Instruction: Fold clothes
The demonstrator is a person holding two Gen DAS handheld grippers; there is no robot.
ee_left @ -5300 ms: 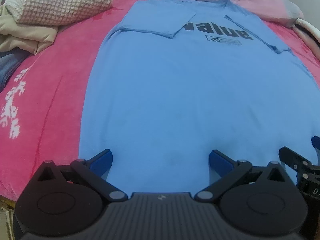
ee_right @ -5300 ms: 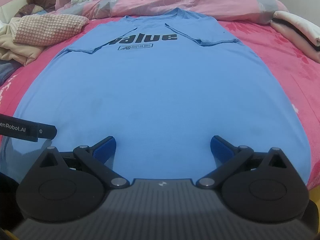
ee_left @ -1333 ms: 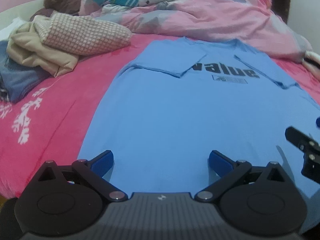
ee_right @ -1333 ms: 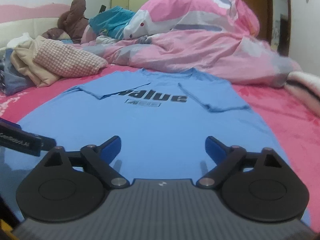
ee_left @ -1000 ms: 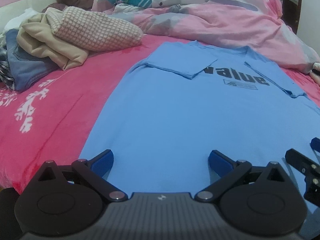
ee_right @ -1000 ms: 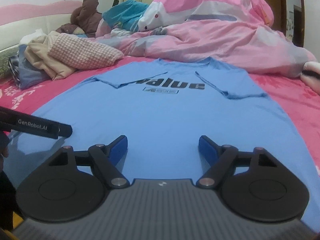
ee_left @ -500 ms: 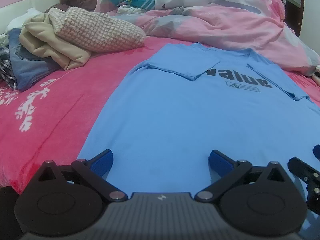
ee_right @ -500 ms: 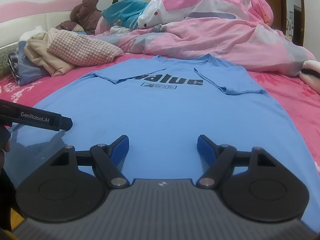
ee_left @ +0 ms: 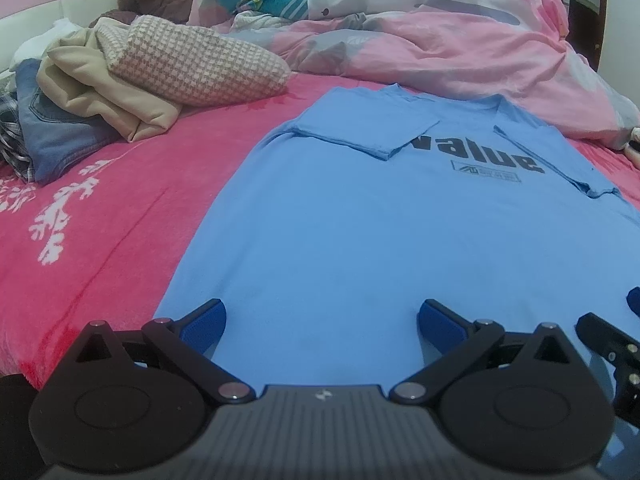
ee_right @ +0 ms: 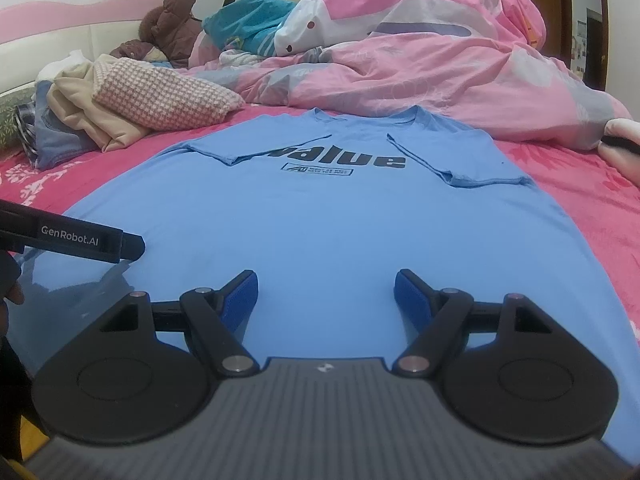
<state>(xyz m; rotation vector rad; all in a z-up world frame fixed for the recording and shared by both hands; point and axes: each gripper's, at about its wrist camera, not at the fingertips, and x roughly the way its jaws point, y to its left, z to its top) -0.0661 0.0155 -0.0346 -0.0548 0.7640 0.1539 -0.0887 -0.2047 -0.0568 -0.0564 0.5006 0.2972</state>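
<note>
Bed [ee_left: 104, 216] under a pink-red blanket, with a blue T-shirt [ee_right: 320, 216] spread flat along its middle, hem toward the near edge, collar toward the far edge. Both short sleeves folded inward over the chest, partly covering the black "value" print [ee_right: 340, 159]. Left gripper [ee_left: 320, 322] poised at the hem near the shirt's left corner, blue pads wide apart, nothing between them. Right gripper [ee_right: 325, 294] just beside it over the hem's other half, pads likewise spread and clamping nothing. Whether either touches the cloth, impossible to tell. Heaped toward the bed's far left corner: a houndstooth-patterned garment [ee_left: 196, 68] atop beige clothing [ee_left: 100, 96] and folded jeans [ee_left: 56, 136]. Bunched along the far edge behind the collar, a pink duvet [ee_right: 420, 68]. Beyond that, a teal garment [ee_right: 252, 20] and a brown plush toy [ee_right: 172, 20] by the pink headboard [ee_right: 60, 28].
</note>
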